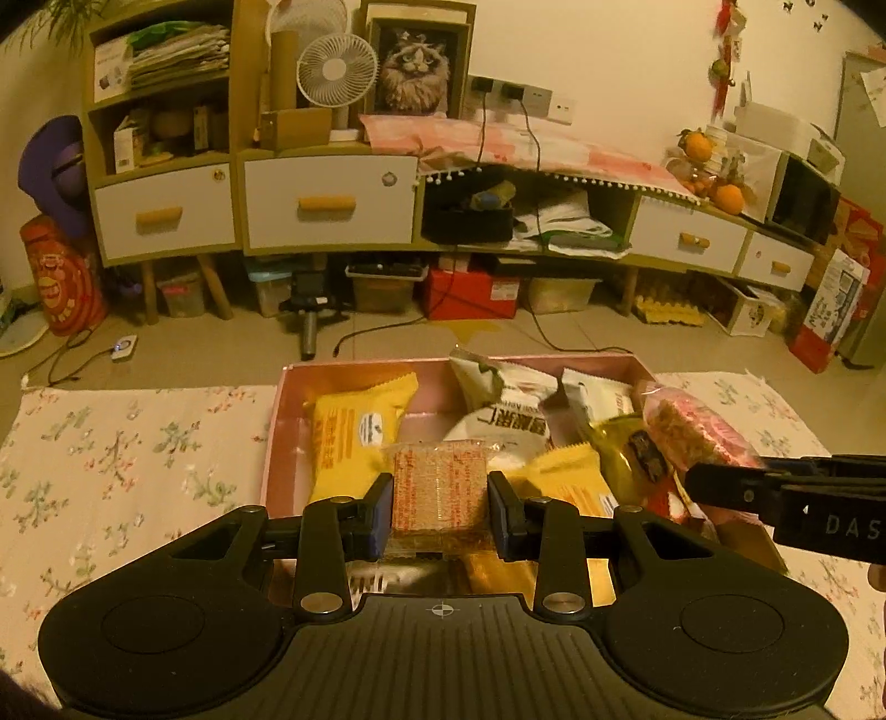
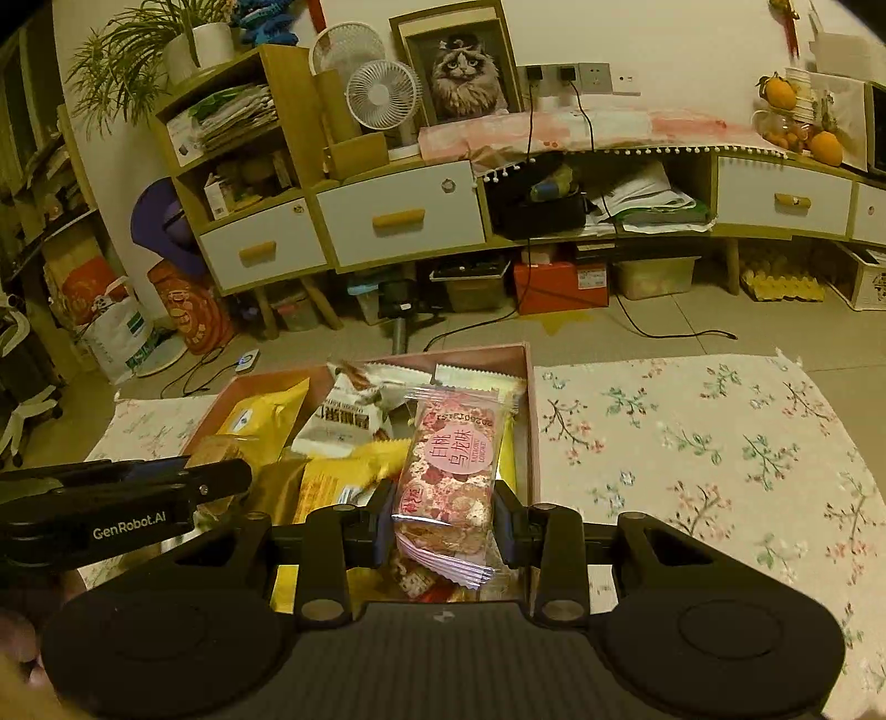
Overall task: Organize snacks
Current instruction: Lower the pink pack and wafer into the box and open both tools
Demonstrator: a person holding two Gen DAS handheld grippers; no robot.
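1. Pinching a clear-wrapped brown snack bar (image 1: 440, 490), the left tongs (image 1: 440, 512) are only partly spread, pads pressed on its two sides above the pink box (image 1: 343, 370).
2. The right tongs (image 2: 446, 523) clamp a pink flowered snack packet (image 2: 451, 471), held upright over the box's right side.
3. The box sits on a floral cloth (image 2: 692, 443) at the tabletop's far edge.
4. Only the right view shows the potted plant (image 2: 149, 50); only the left shows yellow packets (image 1: 354, 437) fully.
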